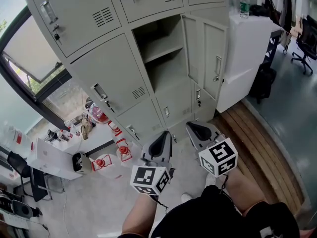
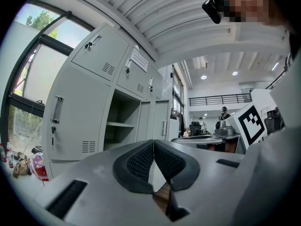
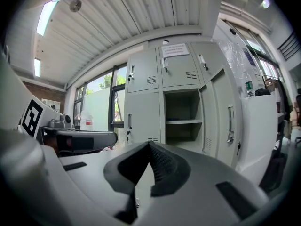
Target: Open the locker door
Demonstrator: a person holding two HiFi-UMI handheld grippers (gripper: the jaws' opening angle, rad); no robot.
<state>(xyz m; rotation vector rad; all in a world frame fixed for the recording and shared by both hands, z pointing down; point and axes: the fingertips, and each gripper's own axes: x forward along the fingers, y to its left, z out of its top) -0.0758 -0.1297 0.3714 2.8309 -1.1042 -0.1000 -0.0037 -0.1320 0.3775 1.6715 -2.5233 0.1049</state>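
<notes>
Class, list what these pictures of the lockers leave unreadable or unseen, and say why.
- Print on the notice, right gripper view: too small to read.
- Floor of the open locker, left gripper view: hidden behind the left gripper.
- Label of the bottle, head view: too small.

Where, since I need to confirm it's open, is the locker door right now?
In the head view the open locker door stands swung out to the right of its shelved compartment, beside the white cabinet.
</notes>
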